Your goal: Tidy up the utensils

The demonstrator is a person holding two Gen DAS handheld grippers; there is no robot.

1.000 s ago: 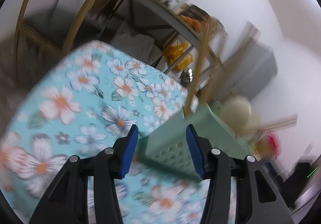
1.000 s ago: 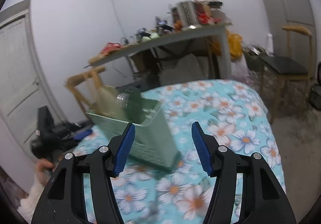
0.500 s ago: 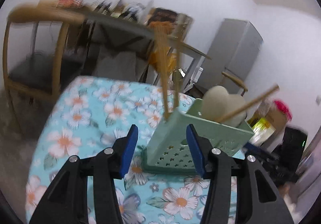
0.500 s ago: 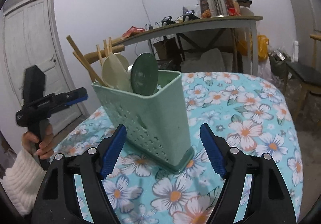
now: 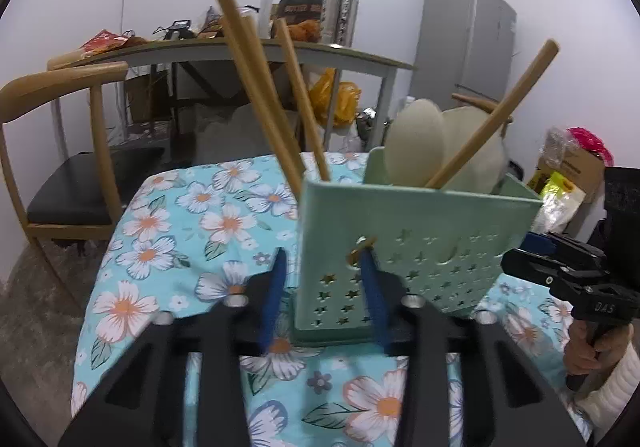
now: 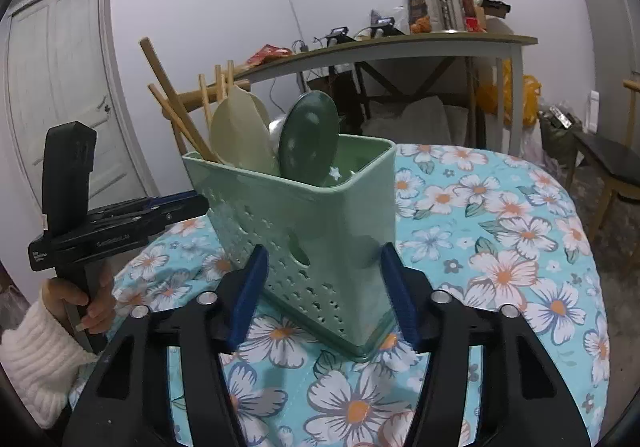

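Note:
A pale green perforated utensil caddy stands upright on the floral tablecloth. It holds wooden chopsticks, cream spoons and a dark green spoon. My left gripper sits just short of the caddy's corner. Its jaws are closing, and no pad clearly presses on the caddy. My right gripper faces another corner low down, jaws closing, with the caddy's base framed between the pads.
A wooden chair stands beyond the table's far edge, and another seat is off to the right. A long cluttered side table lines the wall, next to a grey cabinet. A white door is at left.
The caddy, tilted and blurred a second ago, now stands upright. The left view has rolled level and drawn nearer to it. Both pairs of jaws stand narrower than half a second ago.

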